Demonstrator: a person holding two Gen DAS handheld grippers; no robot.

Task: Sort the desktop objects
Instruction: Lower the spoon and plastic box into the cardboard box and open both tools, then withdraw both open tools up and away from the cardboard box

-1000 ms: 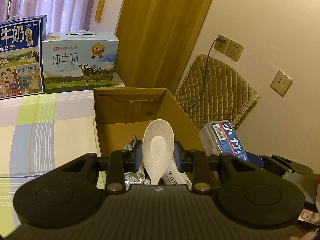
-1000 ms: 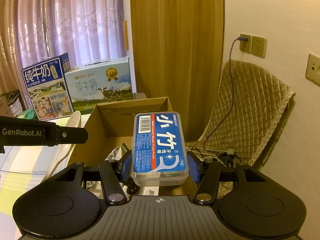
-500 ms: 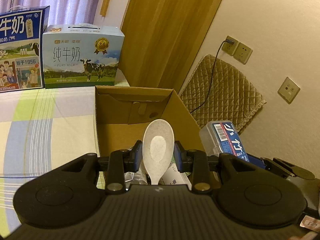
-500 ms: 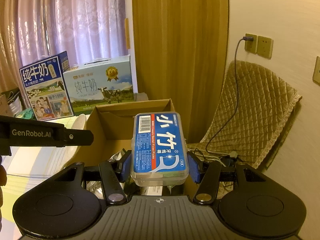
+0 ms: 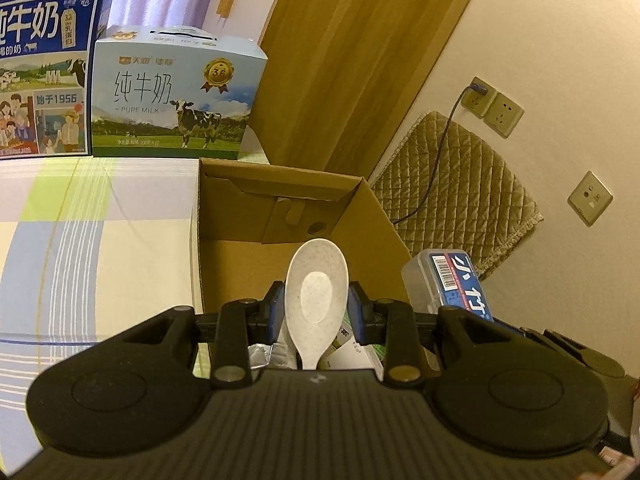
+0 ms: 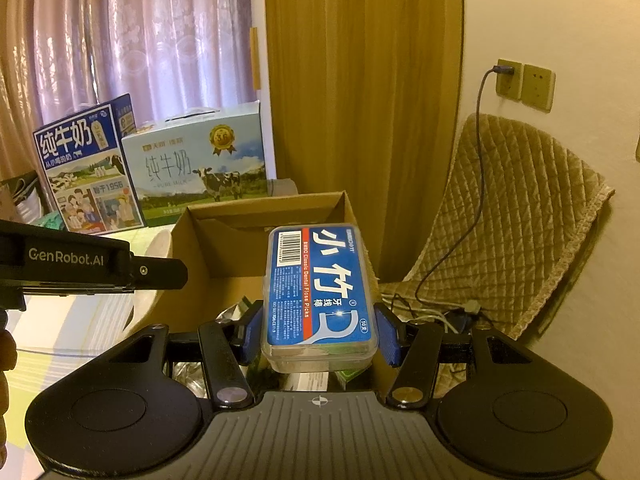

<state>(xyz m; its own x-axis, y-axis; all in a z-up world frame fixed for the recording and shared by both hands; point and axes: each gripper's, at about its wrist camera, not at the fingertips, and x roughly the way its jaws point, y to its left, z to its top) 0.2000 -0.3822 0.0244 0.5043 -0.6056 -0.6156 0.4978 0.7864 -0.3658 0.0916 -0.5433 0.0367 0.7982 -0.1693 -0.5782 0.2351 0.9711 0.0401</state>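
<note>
Both grippers advanced over cardboard box [image 5: 224, 216] | speckled spoon [image 5: 316, 300] | clear floss case [image 6: 320, 292]

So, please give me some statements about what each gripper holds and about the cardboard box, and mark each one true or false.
1. The left gripper holds a white spoon. True.
2. The right gripper is open and holds nothing. False: it is shut on the dental floss pick box.
3. The cardboard box is open at the top. True.
4. The cardboard box has nothing inside. False: some packets lie in it.
5. A cable is plugged into the wall socket. True.
</note>
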